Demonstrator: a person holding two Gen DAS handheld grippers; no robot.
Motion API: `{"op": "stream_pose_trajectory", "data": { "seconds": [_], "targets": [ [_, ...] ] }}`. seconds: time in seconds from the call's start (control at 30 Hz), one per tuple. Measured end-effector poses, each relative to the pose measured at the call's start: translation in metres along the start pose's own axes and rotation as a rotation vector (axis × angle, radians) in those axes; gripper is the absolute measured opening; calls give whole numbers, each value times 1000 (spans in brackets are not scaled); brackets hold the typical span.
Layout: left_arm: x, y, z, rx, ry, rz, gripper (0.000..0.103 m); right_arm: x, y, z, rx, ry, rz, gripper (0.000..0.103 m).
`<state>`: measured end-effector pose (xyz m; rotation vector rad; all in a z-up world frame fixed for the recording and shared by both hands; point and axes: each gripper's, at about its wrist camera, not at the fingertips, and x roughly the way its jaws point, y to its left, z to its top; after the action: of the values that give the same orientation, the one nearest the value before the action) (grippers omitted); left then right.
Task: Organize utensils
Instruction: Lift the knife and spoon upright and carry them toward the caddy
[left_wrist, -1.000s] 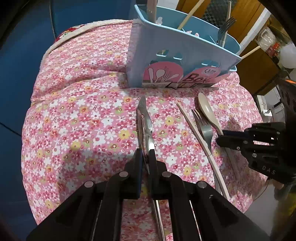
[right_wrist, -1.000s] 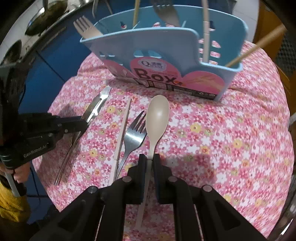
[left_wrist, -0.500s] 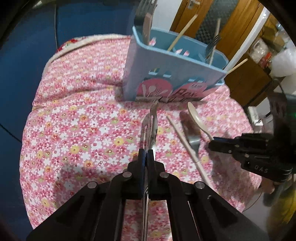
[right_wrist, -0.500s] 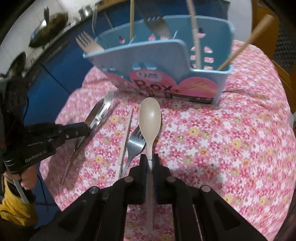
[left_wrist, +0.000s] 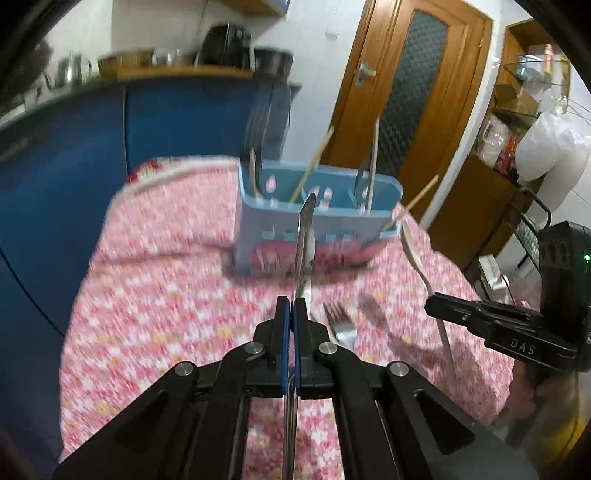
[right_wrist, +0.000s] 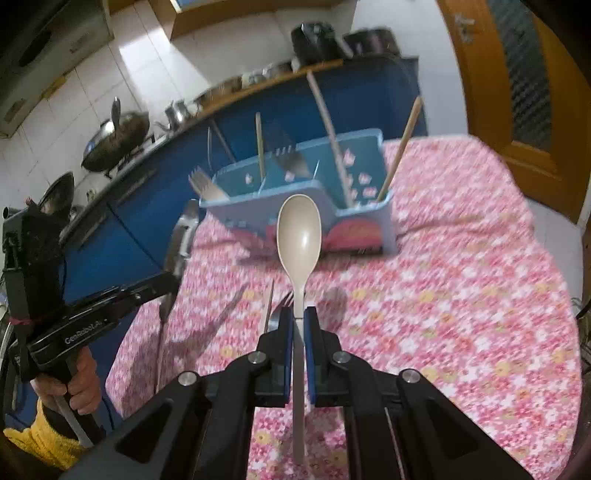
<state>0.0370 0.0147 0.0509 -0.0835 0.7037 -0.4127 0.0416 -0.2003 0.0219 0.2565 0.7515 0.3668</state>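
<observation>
My left gripper is shut on a slim silver metal utensil, held off the table with its tip toward the blue utensil caddy. My right gripper is shut on the handle of a beige spoon, its bowl up in front of the caddy. Each view shows the other gripper: the right gripper with the spoon, and the left gripper with the metal utensil. A metal fork and a pale chopstick lie on the cloth below.
The table wears a pink flowered cloth. The caddy holds several upright forks and chopsticks. A blue kitchen counter with pots stands behind, a wooden door at the back right. A hand grips the left tool's handle.
Both grippers have lifted their utensils off the cloth and tilted up toward level. The spoon and the metal utensil now hang in the air; the fork and chopstick stay on the table.
</observation>
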Motion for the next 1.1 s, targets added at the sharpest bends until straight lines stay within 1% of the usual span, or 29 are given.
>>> {"op": "stream_pose_trajectory", "data": {
  "seconds": [0.13,0.17,0.27,0.33,0.5,0.87,0.97,1.1],
  "targets": [
    [-14,-5,12,13,-96,7,0,-17,-2,5,-12,-91,-13,7],
    [-16,-6,16,14,-115,11,0,-25,-4,8,-14,-105,-9,7],
    [-19,-9,26,12,-179,27,0,-29,-2,14,-19,-136,-4,7],
    [-24,-9,34,1,-211,23,0,-32,1,17,-29,-160,-6,7],
    [-22,-8,54,-6,-258,28,0,-40,8,28,-72,-229,-16,8],
    [-3,-3,88,-40,-328,64,0,-36,6,51,-105,-281,-28,7],
    [1,-3,96,-48,-367,65,0,-35,6,58,-117,-307,-33,7],
    [5,-4,107,-49,-440,70,0,-33,6,69,-131,-343,-38,7]
  ]
}}
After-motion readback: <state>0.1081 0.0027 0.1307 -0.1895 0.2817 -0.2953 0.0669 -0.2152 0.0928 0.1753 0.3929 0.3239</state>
